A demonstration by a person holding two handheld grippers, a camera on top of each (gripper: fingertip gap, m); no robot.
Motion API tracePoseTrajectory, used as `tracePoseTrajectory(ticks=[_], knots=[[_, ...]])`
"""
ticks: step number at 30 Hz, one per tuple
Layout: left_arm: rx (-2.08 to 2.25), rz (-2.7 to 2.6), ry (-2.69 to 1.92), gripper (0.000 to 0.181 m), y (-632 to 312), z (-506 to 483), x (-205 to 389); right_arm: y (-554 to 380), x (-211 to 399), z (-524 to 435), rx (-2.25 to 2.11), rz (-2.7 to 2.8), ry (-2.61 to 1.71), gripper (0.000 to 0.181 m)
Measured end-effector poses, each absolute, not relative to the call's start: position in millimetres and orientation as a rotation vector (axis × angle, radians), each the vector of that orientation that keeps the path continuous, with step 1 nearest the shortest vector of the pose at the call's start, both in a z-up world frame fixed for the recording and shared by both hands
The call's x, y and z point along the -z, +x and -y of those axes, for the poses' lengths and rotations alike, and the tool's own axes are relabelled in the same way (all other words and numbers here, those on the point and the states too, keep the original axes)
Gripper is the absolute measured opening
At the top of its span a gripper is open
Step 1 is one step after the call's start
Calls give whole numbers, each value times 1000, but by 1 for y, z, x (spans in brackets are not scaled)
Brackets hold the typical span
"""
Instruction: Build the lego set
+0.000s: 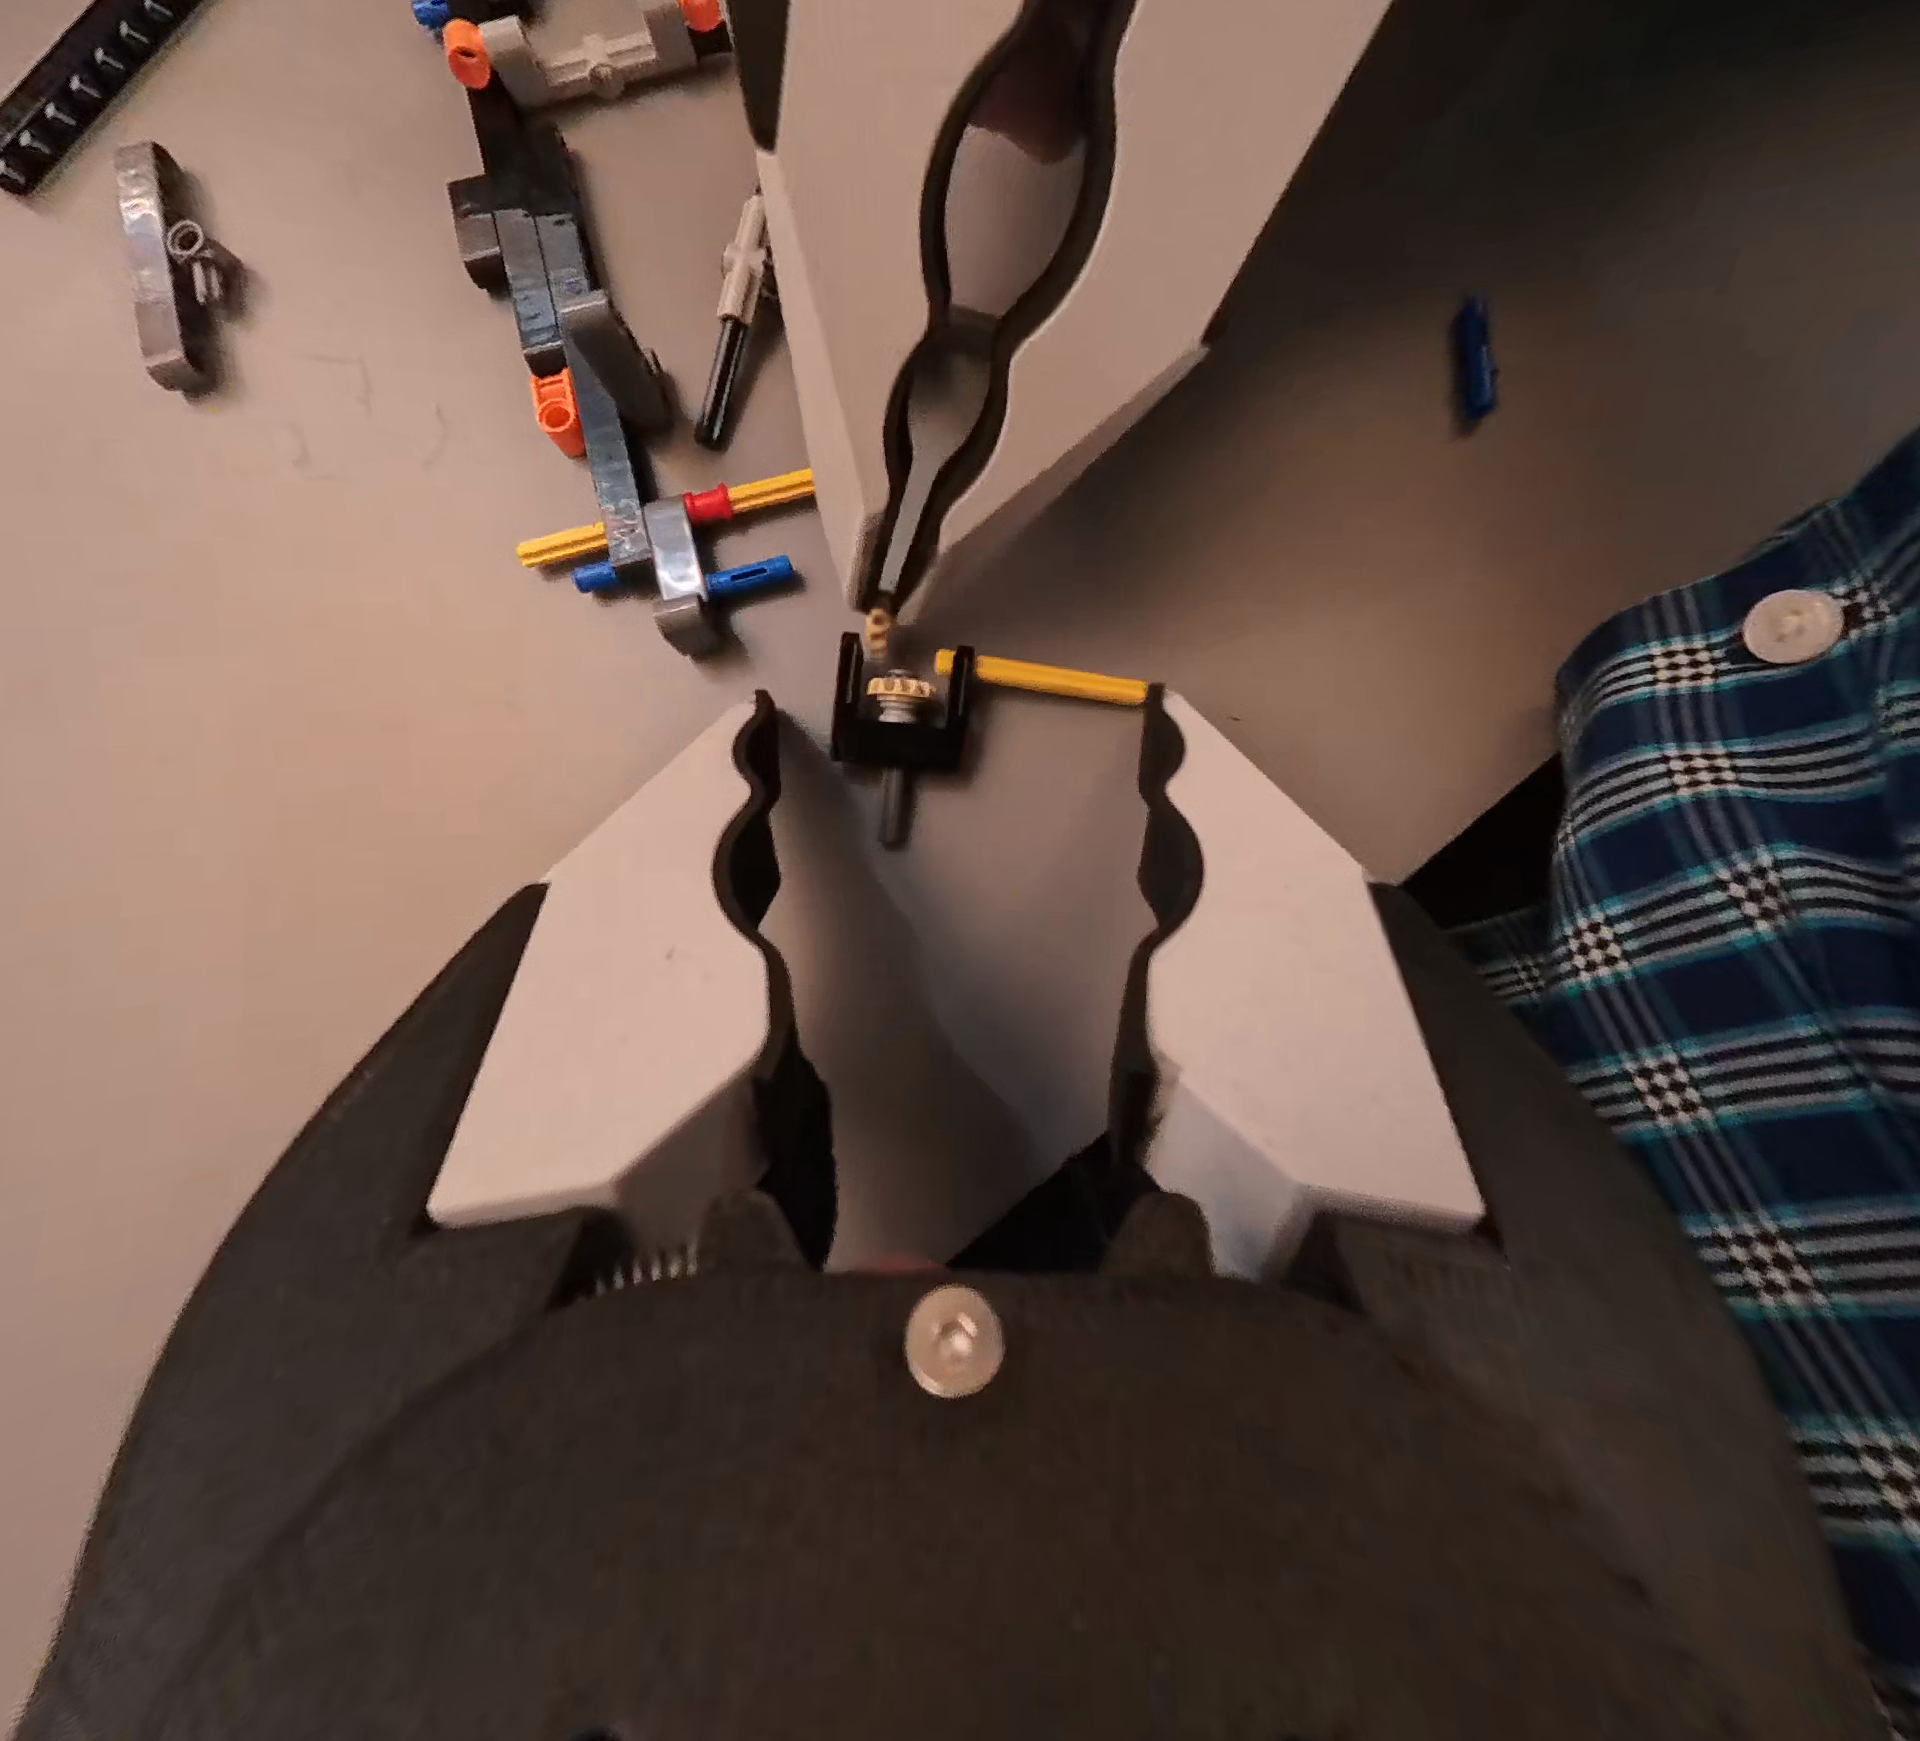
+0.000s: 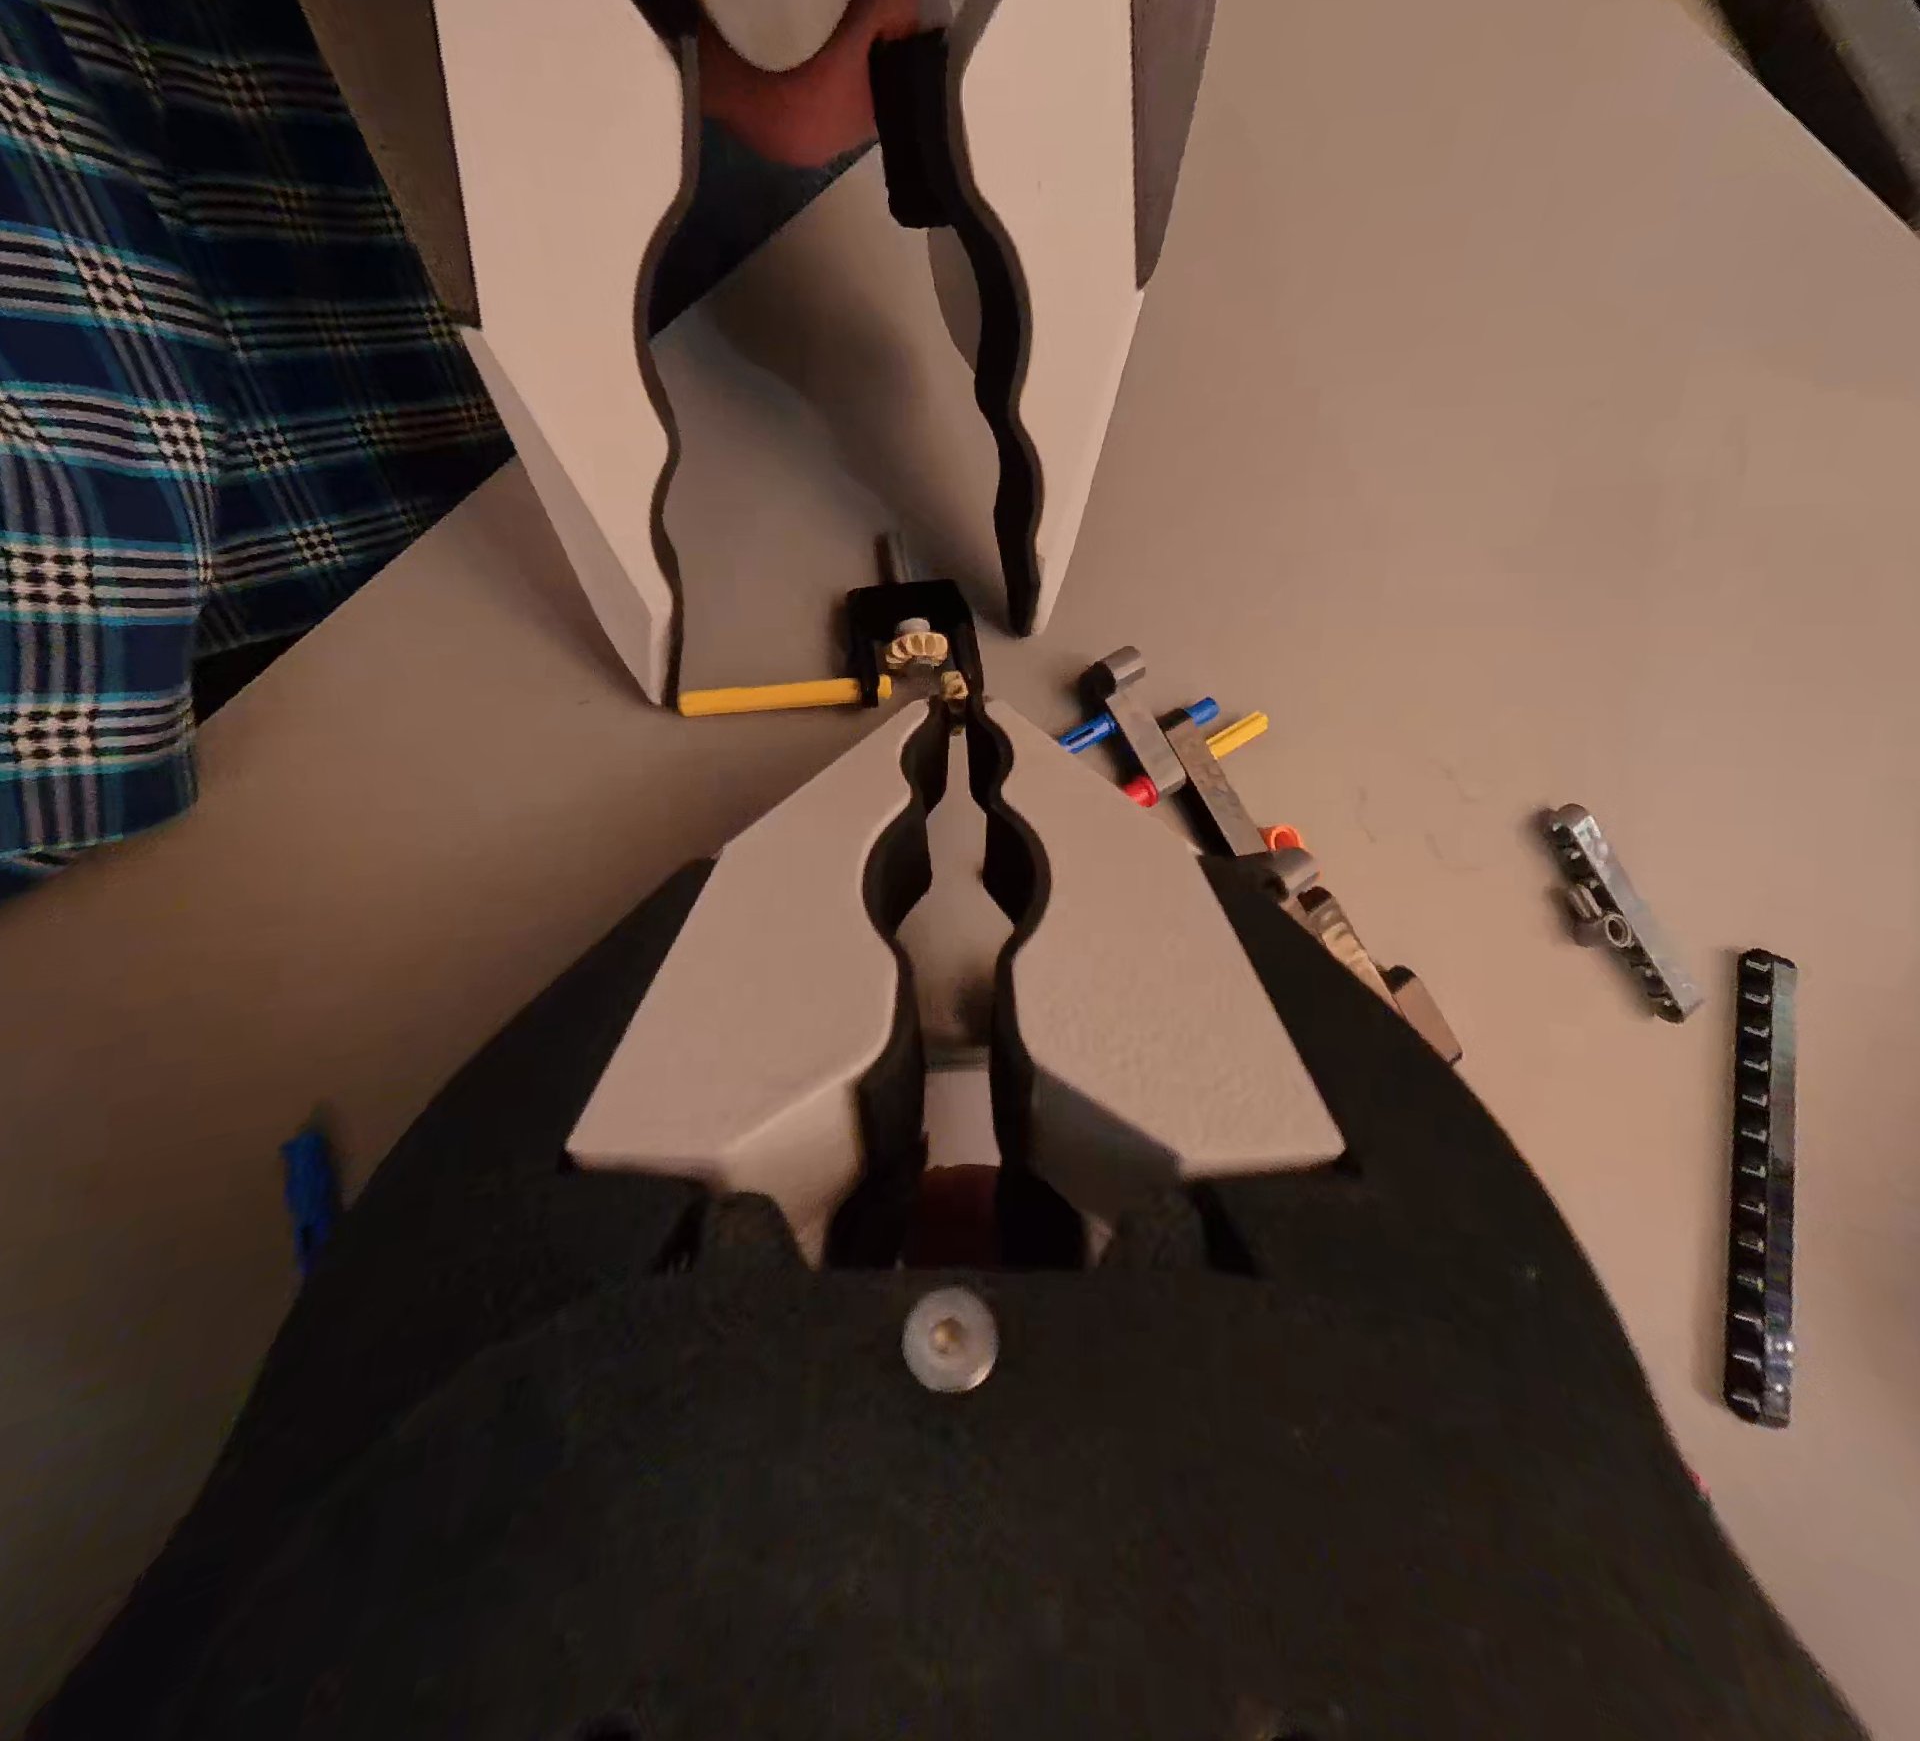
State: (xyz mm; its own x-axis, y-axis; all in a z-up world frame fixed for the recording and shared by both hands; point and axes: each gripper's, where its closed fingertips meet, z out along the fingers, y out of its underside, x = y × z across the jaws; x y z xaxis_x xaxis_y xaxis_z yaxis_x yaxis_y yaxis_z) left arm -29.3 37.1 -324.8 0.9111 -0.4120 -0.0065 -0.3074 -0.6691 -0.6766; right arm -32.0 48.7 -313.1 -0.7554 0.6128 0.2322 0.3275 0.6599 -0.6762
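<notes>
A small black lego frame [image 1: 940, 751] lies on the table with a tan gear [image 1: 900, 689] on a grey axle inside it and a yellow axle [image 1: 1049, 677] sticking out sideways. My left gripper [image 1: 961, 699] is open, its fingertips on either side of the frame; one tip is at the yellow axle's free end. My right gripper [image 1: 883, 602] comes in from the far side, shut on a small tan gear [image 1: 881, 627] at the frame's edge. In the right wrist view my right gripper [image 2: 956, 715] pinches that gear [image 2: 954, 686] against the frame [image 2: 906, 600], with the left gripper [image 2: 844, 657] open opposite.
A partly built grey, black and orange assembly [image 1: 582, 320] lies at the left. Near it are a long black beam [image 1: 145, 8], a grey beam [image 1: 166, 268], a black axle [image 1: 727, 361] and a blue pin [image 1: 1475, 356]. A person's plaid shirt [image 1: 1714, 860] is at the table edge. Both grippers' tips are close together, under 4 cm apart. From either gripper's tips it is about 7 centimetres to the black axle [image 1: 727, 361].
</notes>
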Motion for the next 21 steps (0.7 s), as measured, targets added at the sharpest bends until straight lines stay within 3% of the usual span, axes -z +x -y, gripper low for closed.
tracePoseTrajectory(ticks=[21], knots=[[197, -522, -2334, 52, -22, -39, 321, -35, 315, -43, -905, 2424, -742, 1]])
